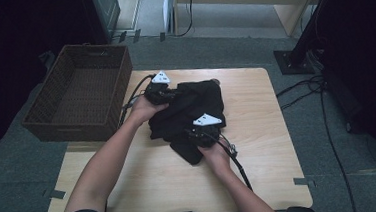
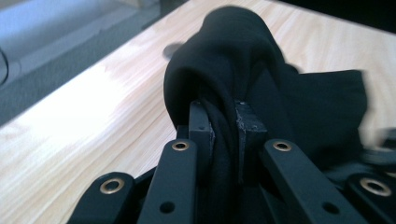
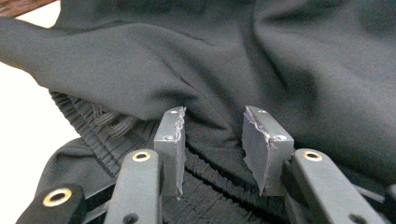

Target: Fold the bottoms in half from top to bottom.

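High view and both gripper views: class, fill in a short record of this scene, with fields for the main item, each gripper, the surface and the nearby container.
Main item: black garment, crumpled on the table
Left gripper: jaws shut on a fold of the garment, cloth bunched above them
Right gripper: jaws apart, ribbed waistband between them, pads not pressing
Surface: light wooden table
Container: brown wicker basket, beside the table's left edge

I work in what looks like a lab or recording room, not a home. My small light wooden desk (image 1: 259, 151) with rounded corners stands on grey carpet floor (image 1: 212, 46), with strips of grey tape (image 1: 301, 180) on the floor by its near corners. Loose black cables (image 1: 328, 126) trail over the carpet past the desk's right edge, beside a black stand base (image 1: 293, 61). Off its left edge sits a dark brown woven wicker basket (image 1: 41, 118).
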`<state>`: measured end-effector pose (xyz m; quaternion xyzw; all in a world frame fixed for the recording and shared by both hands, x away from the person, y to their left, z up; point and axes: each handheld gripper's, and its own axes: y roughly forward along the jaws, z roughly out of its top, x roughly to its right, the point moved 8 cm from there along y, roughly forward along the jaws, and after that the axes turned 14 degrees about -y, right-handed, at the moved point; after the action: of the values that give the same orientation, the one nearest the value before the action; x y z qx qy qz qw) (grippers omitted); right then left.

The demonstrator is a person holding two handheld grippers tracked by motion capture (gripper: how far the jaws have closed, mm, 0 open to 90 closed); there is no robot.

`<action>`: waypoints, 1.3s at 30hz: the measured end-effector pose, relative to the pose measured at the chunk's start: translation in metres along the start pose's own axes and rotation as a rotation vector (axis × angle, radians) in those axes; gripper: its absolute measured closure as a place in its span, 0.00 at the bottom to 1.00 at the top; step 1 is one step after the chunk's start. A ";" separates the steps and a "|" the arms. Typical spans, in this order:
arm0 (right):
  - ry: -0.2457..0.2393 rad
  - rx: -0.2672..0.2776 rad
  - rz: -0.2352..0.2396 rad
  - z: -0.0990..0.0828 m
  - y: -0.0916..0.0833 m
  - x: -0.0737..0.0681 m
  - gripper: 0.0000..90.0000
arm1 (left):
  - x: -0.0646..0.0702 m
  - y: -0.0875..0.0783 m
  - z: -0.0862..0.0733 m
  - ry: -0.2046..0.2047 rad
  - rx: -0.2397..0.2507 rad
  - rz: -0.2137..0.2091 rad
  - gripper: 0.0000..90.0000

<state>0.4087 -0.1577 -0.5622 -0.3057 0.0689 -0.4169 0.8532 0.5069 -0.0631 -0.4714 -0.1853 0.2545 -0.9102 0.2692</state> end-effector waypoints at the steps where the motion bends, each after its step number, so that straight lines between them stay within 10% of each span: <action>1: 0.004 0.001 -0.010 0.002 0.003 0.003 0.67 | 0.005 -0.003 -0.001 0.008 0.005 -0.007 0.90; 14: 0.025 0.014 -0.087 0.014 0.027 0.024 0.67 | 0.027 0.000 -0.065 -0.078 -0.035 -0.025 0.90; 21: 0.051 0.028 -0.041 0.013 0.024 0.027 0.65 | 0.028 0.009 -0.079 -0.126 -0.012 0.005 0.90; 30: 0.054 0.018 0.035 0.025 -0.032 0.027 0.68 | 0.028 0.013 -0.076 -0.133 -0.026 0.061 0.88; 39: 0.019 0.093 -0.020 0.084 -0.068 0.055 0.66 | 0.029 0.006 -0.071 -0.122 -0.046 0.066 0.82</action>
<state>0.4301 -0.1918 -0.4478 -0.2622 0.0546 -0.4312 0.8616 0.4531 -0.0586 -0.5255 -0.2380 0.2644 -0.8818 0.3097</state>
